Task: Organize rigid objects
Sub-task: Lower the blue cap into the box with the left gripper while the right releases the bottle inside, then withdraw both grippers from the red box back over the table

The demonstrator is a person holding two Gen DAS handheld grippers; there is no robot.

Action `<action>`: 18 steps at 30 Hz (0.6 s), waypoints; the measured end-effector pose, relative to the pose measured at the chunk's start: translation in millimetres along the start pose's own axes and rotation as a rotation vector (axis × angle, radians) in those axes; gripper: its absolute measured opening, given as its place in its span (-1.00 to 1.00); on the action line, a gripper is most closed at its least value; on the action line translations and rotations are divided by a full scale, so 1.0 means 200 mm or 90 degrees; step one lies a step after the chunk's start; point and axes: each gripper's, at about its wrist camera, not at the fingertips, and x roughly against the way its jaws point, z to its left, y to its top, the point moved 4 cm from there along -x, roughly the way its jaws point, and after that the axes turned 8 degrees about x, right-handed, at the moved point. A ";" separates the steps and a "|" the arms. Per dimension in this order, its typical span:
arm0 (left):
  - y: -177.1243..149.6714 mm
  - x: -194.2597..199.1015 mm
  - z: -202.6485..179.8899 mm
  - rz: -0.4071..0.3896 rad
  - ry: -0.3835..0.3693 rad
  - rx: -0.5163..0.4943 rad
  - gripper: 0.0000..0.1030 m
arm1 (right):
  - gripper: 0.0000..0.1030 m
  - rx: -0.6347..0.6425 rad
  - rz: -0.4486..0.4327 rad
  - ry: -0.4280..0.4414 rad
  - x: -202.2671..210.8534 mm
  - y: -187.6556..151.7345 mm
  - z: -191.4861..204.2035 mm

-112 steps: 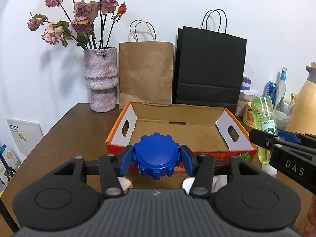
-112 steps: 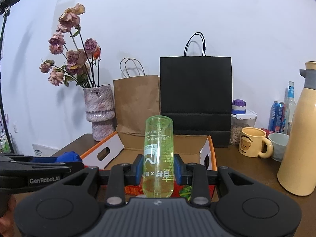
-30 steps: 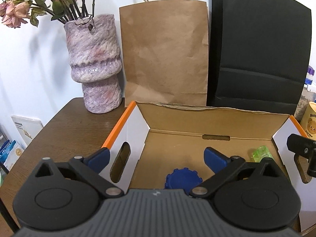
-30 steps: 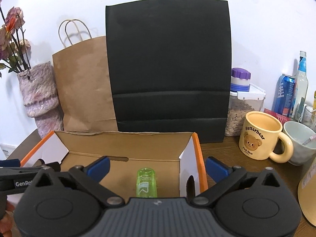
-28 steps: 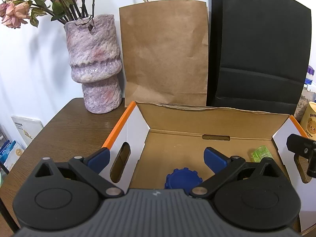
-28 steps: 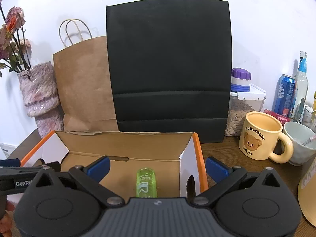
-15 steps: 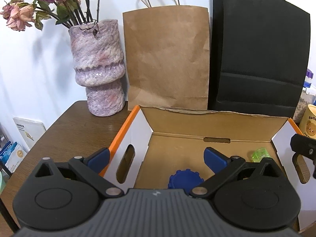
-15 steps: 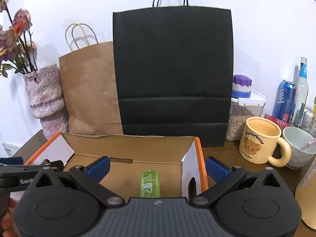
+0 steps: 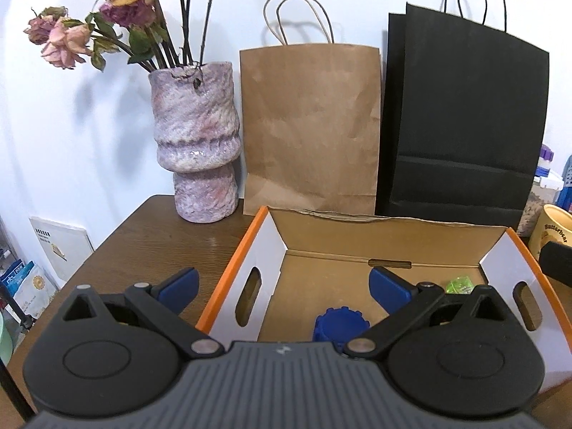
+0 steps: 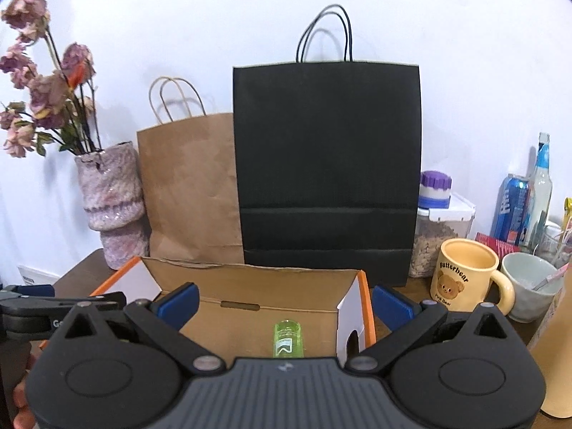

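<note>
Release step judged complete: blue lid (image 9: 339, 323) and green bottle (image 10: 287, 338) lie in box (image 9: 246, 261); left gripper (image 9: 282, 284) and right gripper (image 10: 284, 302) fingers wide apart, empty; next calls for locating another item.

A cardboard box (image 9: 271, 250) sits on a table (image 9: 150, 250). Inside it, a ridged cap (image 9: 339, 323) lies left of a bottle (image 10: 287, 339). Behind the box stand a vase (image 9: 195, 150) and two paper bags (image 9: 311, 132), with a mug (image 10: 464, 279) to the right.
</note>
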 end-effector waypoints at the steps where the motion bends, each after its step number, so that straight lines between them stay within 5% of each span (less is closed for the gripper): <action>1: 0.00 0.02 0.01 -0.003 -0.001 0.000 1.00 | 1.00 0.001 -0.004 0.001 0.02 0.00 0.00; 18: -0.10 0.33 0.08 -0.021 -0.026 -0.016 1.00 | 1.00 0.029 -0.026 0.010 0.34 -0.11 0.06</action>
